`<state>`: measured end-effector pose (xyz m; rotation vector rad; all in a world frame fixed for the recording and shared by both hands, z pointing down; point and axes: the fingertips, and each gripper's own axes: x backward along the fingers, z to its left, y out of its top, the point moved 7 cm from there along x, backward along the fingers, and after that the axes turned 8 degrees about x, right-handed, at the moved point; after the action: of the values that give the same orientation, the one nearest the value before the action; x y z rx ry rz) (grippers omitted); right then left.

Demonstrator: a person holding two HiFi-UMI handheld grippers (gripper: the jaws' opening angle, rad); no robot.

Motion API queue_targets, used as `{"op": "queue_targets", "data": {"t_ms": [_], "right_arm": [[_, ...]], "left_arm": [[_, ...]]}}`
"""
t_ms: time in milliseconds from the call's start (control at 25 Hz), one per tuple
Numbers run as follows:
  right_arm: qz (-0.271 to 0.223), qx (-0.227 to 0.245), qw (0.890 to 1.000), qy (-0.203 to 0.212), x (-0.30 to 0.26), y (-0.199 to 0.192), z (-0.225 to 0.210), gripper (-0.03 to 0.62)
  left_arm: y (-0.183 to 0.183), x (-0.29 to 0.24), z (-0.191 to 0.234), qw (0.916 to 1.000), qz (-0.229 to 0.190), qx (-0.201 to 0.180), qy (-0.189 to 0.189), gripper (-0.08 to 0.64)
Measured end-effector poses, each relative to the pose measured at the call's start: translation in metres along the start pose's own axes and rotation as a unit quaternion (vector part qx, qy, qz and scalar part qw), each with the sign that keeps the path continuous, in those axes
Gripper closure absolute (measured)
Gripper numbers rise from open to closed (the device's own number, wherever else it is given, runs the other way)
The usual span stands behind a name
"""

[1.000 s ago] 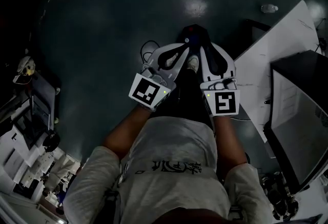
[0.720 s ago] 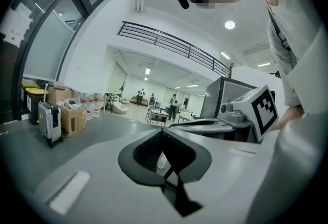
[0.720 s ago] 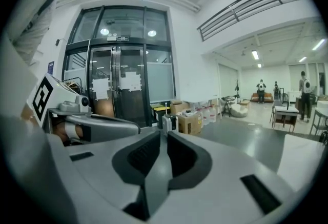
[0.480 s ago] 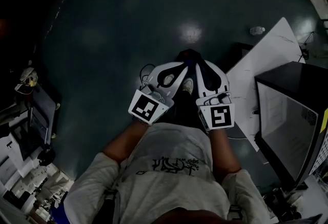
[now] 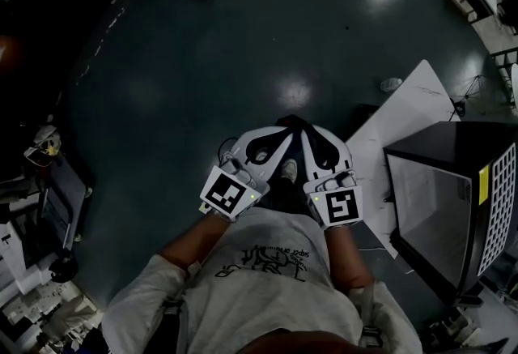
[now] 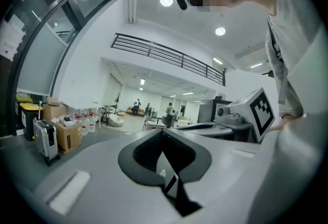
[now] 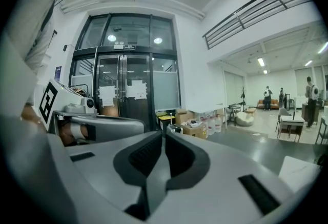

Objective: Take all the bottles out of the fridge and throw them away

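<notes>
In the head view my left gripper (image 5: 285, 127) and right gripper (image 5: 303, 127) are held side by side in front of the person's chest, tips almost touching, high above the dark floor. The left gripper (image 6: 163, 131) is shut and empty. The right gripper (image 7: 164, 133) has just been closing; its jaws now stand all but together with nothing between them. A small black fridge (image 5: 441, 206) with a glass front stands at the right, its inside unreadable. One clear bottle (image 5: 391, 84) lies on the floor beyond a white board (image 5: 405, 121).
Cardboard boxes and large water jugs (image 7: 205, 124) sit by the glass entrance doors (image 7: 123, 100). A suitcase (image 6: 45, 140) stands beside more boxes. Equipment clutters the left edge (image 5: 40, 150). Distant people stand in the hall (image 6: 138, 106).
Both grippers have risen together, still side by side. In the head view the floor looks farther off, and the fridge, white board and bottle have slid left.
</notes>
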<state>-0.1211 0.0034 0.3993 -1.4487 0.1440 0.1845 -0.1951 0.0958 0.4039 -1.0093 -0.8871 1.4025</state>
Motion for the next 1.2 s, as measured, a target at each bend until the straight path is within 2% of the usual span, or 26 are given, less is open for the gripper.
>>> {"op": "queue_targets", "data": {"t_ms": [160,320,520,640,880,1080,1200], "right_arm": [[-0.009,0.003,1.0,0.004,0.009,0.02,-0.004,0.566],[-0.017,0.008,1.0,0.006,0.016,0.04,-0.01,0.568],[-0.023,0.019,0.999,0.01,0.027,0.059,-0.017,0.569],[-0.025,0.014,1.0,0.008,0.034,0.065,-0.023,0.569],[-0.027,0.024,0.999,0.011,0.046,0.079,-0.03,0.571],[-0.032,0.039,0.999,0.018,0.055,0.092,-0.033,0.571],[-0.036,0.045,0.998,0.024,0.061,0.101,-0.034,0.571]], "left_arm": [[0.017,0.0,-0.012,0.9999,-0.007,-0.007,-0.009,0.554],[0.031,0.001,-0.019,0.999,-0.024,-0.033,-0.018,0.554],[0.052,-0.002,-0.034,0.9991,-0.03,-0.017,-0.025,0.553],[0.06,-0.005,-0.04,0.9981,-0.042,-0.033,-0.029,0.554],[0.072,-0.007,-0.051,0.9966,-0.058,-0.04,-0.042,0.554],[0.08,-0.009,-0.063,0.9967,-0.054,-0.036,-0.048,0.554],[0.084,-0.009,-0.066,0.9958,-0.055,-0.053,-0.05,0.554]]}}
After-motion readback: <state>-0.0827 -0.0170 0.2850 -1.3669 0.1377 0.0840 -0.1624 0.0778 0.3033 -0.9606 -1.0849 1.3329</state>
